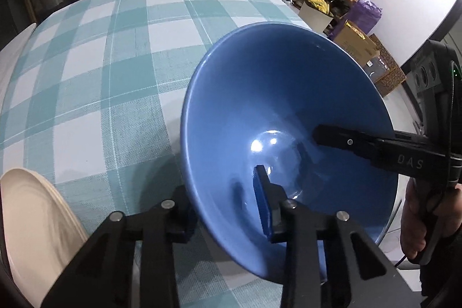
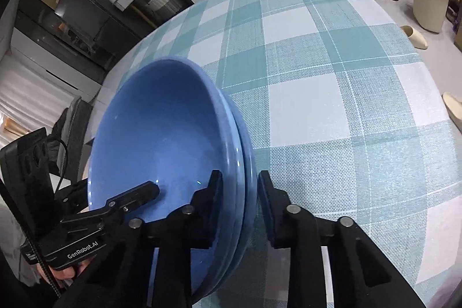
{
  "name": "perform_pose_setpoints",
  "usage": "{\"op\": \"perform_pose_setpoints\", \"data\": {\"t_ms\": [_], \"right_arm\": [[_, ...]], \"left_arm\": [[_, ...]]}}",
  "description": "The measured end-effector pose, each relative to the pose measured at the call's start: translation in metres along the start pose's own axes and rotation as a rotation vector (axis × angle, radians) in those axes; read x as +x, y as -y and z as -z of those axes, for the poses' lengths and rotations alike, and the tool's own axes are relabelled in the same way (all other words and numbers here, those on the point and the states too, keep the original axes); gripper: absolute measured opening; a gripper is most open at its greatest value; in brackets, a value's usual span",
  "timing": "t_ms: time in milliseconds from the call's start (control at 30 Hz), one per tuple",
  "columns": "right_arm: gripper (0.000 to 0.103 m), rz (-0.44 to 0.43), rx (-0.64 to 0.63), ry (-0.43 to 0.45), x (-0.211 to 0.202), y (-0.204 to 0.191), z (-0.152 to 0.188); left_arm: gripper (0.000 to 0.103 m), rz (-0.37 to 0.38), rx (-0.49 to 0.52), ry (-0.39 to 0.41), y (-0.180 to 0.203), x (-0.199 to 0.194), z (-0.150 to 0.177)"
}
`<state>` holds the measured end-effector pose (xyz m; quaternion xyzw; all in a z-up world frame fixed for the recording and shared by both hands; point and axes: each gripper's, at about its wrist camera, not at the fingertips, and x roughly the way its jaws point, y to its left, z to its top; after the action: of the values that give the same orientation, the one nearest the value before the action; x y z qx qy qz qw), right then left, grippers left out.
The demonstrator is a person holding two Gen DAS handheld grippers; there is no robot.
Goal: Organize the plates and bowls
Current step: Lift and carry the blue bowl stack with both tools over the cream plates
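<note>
Two glossy blue ceramic bowls (image 2: 161, 134), nested one inside the other, sit on the teal-and-white checked tablecloth (image 1: 109, 54) near the table's edge. The left gripper (image 1: 228, 204) pinches the near wall of the bowls, one finger inside, one outside. The right gripper (image 2: 239, 192) clamps the opposite rim the same way, straddling both stacked rims. A cream round plate (image 1: 31, 224) lies apart at the left
</note>
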<state>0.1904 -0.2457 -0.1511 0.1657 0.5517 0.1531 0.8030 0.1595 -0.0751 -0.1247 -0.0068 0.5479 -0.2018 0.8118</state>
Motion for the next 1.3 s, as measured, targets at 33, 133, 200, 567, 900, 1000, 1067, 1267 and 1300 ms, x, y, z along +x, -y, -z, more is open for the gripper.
{"op": "perform_pose_setpoints", "data": {"t_ms": [33, 133, 200, 567, 900, 1000, 1067, 1267, 1300], "right_arm": [[0.021, 0.013, -0.005, -0.005, 0.0, -0.001, 0.0], [0.017, 0.034, -0.011, -0.008, -0.001, -0.003, 0.0], [0.016, 0.044, -0.012, -0.01, -0.002, -0.003, 0.0], [0.013, 0.104, -0.103, -0.093, 0.007, -0.012, -0.01], [0.014, 0.225, -0.274, -0.199, 0.016, -0.031, -0.019], [0.014, 0.249, -0.288, -0.204, 0.017, -0.035, -0.021], [0.014, 0.258, -0.287, -0.219, 0.018, -0.036, -0.024], [0.014, 0.287, -0.286, -0.243, 0.02, -0.042, -0.029], [0.014, 0.287, -0.281, -0.248, 0.02, -0.041, -0.03]], "left_arm": [[0.029, 0.005, -0.001, -0.004, -0.001, 0.0, -0.001], [0.024, 0.015, -0.016, -0.021, -0.005, -0.001, -0.003], [0.024, 0.0, -0.009, -0.024, -0.003, -0.001, -0.002], [0.024, -0.02, 0.033, -0.049, -0.002, 0.001, -0.008], [0.019, -0.017, 0.106, -0.223, -0.004, 0.018, -0.026], [0.019, -0.011, 0.091, -0.277, -0.006, 0.022, -0.03], [0.019, -0.006, 0.079, -0.304, -0.007, 0.023, -0.034], [0.019, 0.013, 0.024, -0.352, -0.014, 0.026, -0.039], [0.019, 0.013, 0.014, -0.356, -0.015, 0.026, -0.039]]}}
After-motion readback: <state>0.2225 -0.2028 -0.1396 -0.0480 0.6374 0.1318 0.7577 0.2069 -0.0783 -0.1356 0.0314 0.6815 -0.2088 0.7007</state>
